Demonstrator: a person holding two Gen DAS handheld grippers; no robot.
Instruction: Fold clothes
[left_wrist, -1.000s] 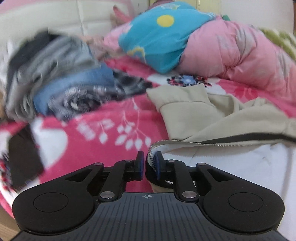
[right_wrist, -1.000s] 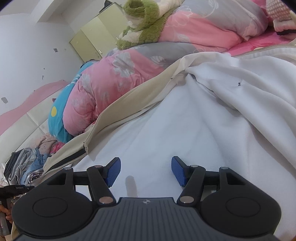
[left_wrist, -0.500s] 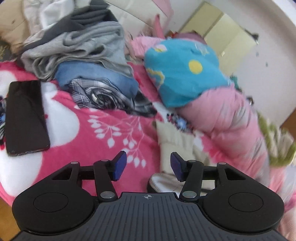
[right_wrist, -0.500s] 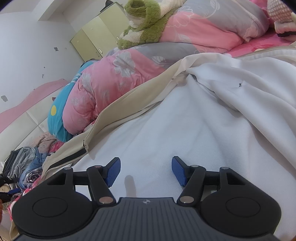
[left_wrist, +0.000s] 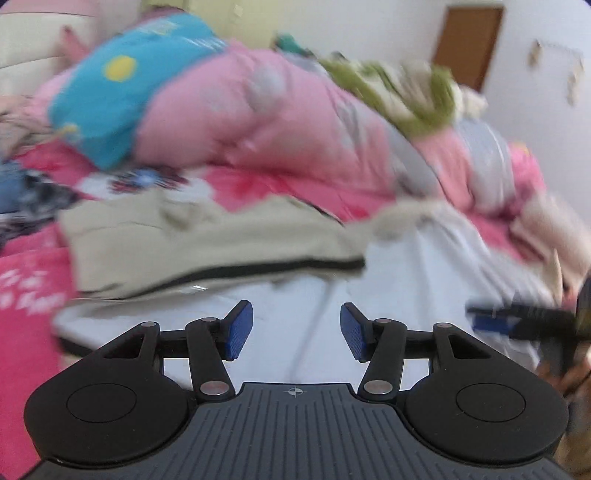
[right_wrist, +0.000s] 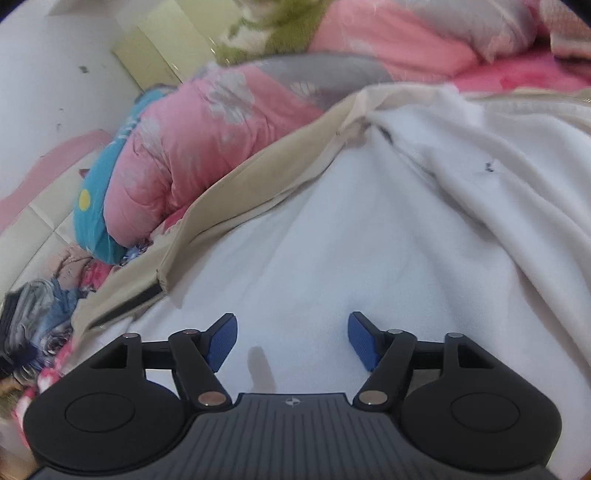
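Observation:
A beige jacket with white fleece lining (left_wrist: 207, 243) lies spread open on the bed, its zipper edge running across the left wrist view. My left gripper (left_wrist: 296, 332) hangs open just above the white lining, nothing between its blue pads. In the right wrist view the same jacket's lining (right_wrist: 369, 240) fills the middle, with the beige shell (right_wrist: 236, 192) folded back along its left side. My right gripper (right_wrist: 292, 341) is open over the lining and holds nothing. The right gripper's blue fingertip (left_wrist: 491, 325) shows blurred at the far right of the left wrist view.
A rolled pink quilt (left_wrist: 258, 122) with a blue pillow (left_wrist: 122, 92) and a green plush toy (left_wrist: 399, 85) lies behind the jacket. A pile of folded clothes (right_wrist: 40, 310) sits at the left on the pink floral bedsheet (left_wrist: 26, 295). A brown door (left_wrist: 469, 44) stands far right.
My left gripper let go of the jacket's zipper edge, opened, and swung right from the clothes pile to over the lining. The right gripper stayed open and shifted slightly.

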